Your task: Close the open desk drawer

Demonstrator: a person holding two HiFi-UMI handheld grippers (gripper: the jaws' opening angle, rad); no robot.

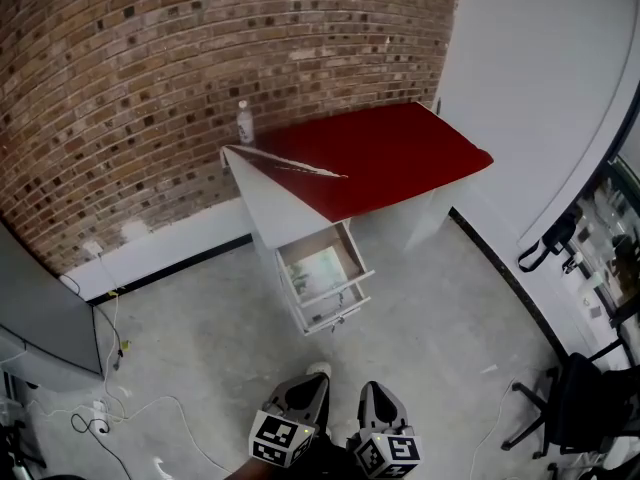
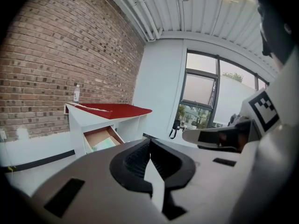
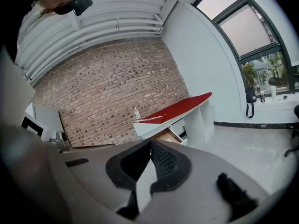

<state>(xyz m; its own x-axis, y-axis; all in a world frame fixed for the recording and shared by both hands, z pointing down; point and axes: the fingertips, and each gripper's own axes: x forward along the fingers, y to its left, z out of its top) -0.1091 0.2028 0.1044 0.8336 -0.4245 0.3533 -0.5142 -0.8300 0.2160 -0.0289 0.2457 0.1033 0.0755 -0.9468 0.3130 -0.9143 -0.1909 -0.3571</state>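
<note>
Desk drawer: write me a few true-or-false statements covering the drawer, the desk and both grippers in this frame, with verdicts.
1. The desk has its top drawer pulled out. True.
2. The left gripper grips the drawer front. False: its jaws are together on nothing, and it is well short of the desk.
3. A bottle stands on the desk near the brick wall. True.
4. The desk top is blue. False: it is red.
5. The right gripper has its jaws wide apart. False: they are together and hold nothing.
</note>
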